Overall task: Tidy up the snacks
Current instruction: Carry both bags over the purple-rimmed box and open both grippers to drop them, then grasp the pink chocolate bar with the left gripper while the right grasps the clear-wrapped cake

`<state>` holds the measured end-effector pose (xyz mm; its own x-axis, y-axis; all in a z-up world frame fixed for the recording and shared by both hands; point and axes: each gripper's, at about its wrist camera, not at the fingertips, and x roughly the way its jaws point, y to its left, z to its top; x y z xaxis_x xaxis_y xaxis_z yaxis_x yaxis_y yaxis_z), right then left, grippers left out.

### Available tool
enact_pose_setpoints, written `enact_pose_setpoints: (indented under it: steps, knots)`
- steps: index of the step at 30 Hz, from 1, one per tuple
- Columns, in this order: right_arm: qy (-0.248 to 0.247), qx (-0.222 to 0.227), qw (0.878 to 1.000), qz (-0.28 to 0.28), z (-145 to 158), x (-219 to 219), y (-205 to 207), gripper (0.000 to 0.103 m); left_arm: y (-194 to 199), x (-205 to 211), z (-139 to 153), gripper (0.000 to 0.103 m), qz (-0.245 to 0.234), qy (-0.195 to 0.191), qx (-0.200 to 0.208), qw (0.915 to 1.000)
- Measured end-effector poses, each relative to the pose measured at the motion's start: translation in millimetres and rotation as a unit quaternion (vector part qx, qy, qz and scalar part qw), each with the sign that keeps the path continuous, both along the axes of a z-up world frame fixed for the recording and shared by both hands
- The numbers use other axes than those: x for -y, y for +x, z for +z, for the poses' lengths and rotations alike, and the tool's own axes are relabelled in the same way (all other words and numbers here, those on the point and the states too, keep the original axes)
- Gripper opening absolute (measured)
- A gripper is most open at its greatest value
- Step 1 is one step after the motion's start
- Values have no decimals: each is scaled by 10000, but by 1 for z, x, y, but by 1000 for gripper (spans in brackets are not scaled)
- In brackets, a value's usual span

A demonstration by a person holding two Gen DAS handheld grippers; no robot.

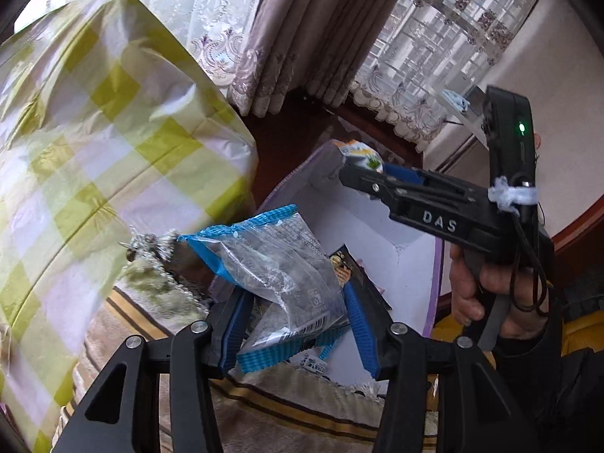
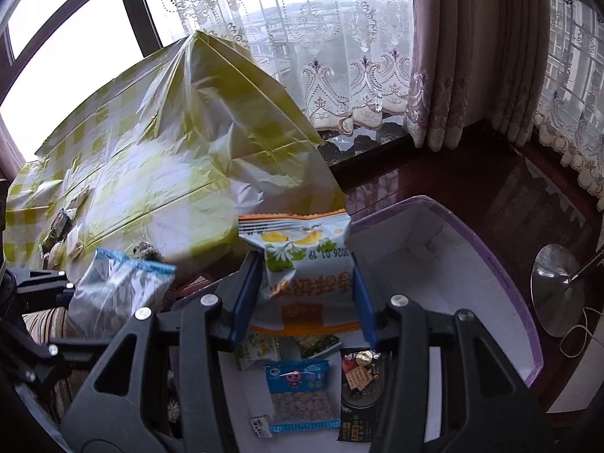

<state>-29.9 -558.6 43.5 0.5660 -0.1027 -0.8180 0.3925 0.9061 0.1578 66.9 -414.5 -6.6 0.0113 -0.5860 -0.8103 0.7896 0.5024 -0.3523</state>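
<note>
The left hand-held gripper (image 1: 292, 324) clamps a blue-edged clear packet (image 1: 271, 271); the right hand-held gripper (image 2: 302, 298) clamps an orange-trimmed packet (image 2: 302, 264). Both hang above the purple-rimmed box (image 2: 506, 287). Risk: slick film slipping, dropping snacks outside.

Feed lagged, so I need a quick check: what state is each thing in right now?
Left claw: shut on clear blue-edged packet, held above the box.
Right claw: shut on orange-trimmed packet, over the box.
Box: open, several snack packets lying flat inside.
Checked bag: crumpled, beside box.
</note>
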Motion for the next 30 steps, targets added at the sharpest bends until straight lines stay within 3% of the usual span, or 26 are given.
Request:
enact_pose_setpoints:
  steps: [4, 8, 20, 30]
  knots:
    - [-57, -44, 9999, -112, 0, 5, -2, 55, -13, 14, -10, 56, -342, 264, -37, 9991]
    - [-130, -6, 9998, -123, 3, 3, -2, 78, -8, 7, -8, 60, -115, 306, 34, 9995]
    - [-125, 96, 9993, 331, 10, -31, 16, 79, 24, -42, 15, 60, 1016, -179, 324, 9941]
    - [-90, 129, 9923, 1227, 19, -109, 50, 79, 43, -151, 21, 60, 2320, -301, 498, 9710]
